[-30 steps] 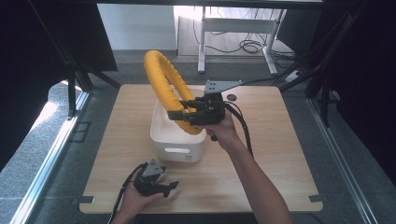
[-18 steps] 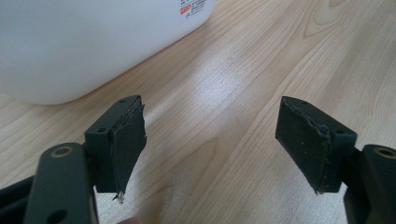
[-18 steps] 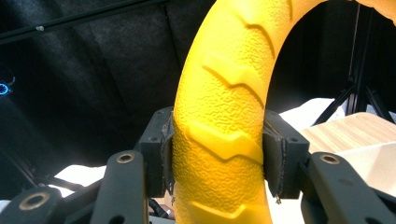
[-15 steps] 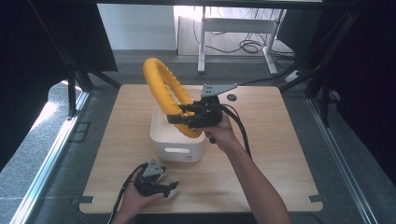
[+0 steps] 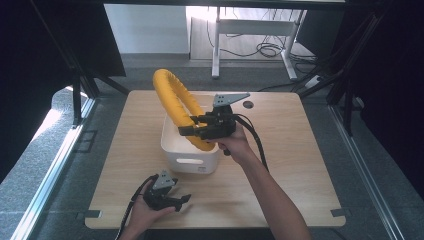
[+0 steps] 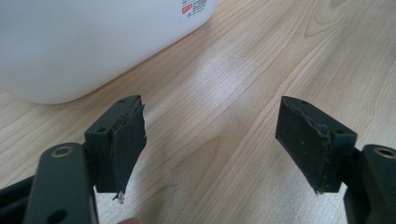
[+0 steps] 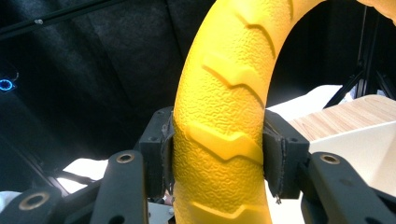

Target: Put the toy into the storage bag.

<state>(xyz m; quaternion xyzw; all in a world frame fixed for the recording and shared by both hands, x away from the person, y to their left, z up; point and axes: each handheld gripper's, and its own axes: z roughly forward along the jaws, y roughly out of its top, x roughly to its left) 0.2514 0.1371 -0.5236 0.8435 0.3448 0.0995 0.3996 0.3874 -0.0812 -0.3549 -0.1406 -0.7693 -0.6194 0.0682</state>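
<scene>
Lower now, our right gripper (image 5: 186,131) clamps the yellow ring (image 5: 172,102) over the white bin (image 5: 190,161). Our left gripper (image 6: 210,149) gapes empty above the table (image 6: 233,93). Both pads (image 7: 164,154) pinch the ring (image 7: 224,121).

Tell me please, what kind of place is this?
Probably a lab or test room, not a home: a small wooden table ringed by dark curtains, grey carpet, and cables lying under a white desk frame behind.
</scene>
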